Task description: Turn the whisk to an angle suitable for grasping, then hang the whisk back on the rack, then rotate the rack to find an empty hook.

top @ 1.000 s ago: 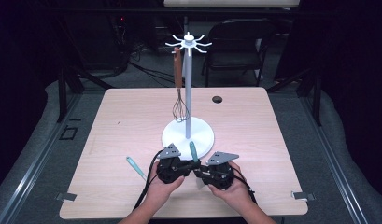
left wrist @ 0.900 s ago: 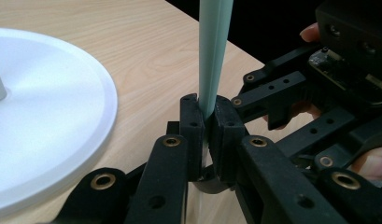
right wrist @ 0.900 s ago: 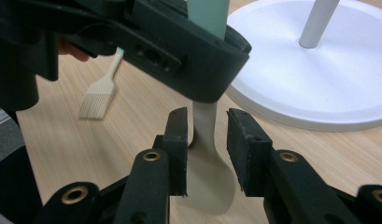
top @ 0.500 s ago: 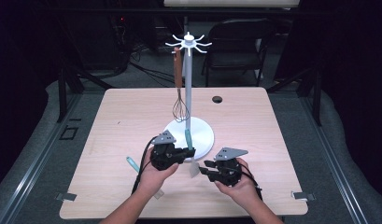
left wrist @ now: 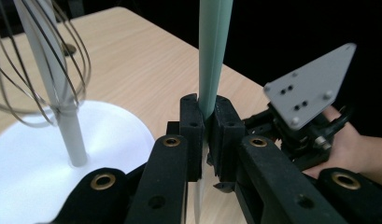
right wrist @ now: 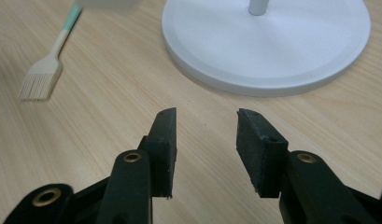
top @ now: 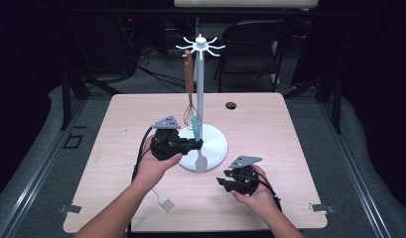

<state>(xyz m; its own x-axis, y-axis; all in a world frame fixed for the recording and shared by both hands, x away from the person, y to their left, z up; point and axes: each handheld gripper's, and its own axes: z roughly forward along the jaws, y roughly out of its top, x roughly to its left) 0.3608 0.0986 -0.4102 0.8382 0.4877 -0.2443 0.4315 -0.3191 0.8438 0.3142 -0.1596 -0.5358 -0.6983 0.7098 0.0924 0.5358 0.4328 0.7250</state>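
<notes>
The mint-handled spatula (left wrist: 212, 56) stands upright, clamped between the left gripper (top: 196, 145) fingers beside the white stand (top: 215, 144). Since earlier it has risen off the tabletop (top: 300, 129). The right gripper (right wrist: 205, 140) fingers, empty, have just been opening.

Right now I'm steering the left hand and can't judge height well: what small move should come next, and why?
Probably lift the left gripper higher toward the hooks. It is shut on the green-handled spatula, held upright beside the pole, with the handle top well below the hooks where the whisk hangs.
</notes>
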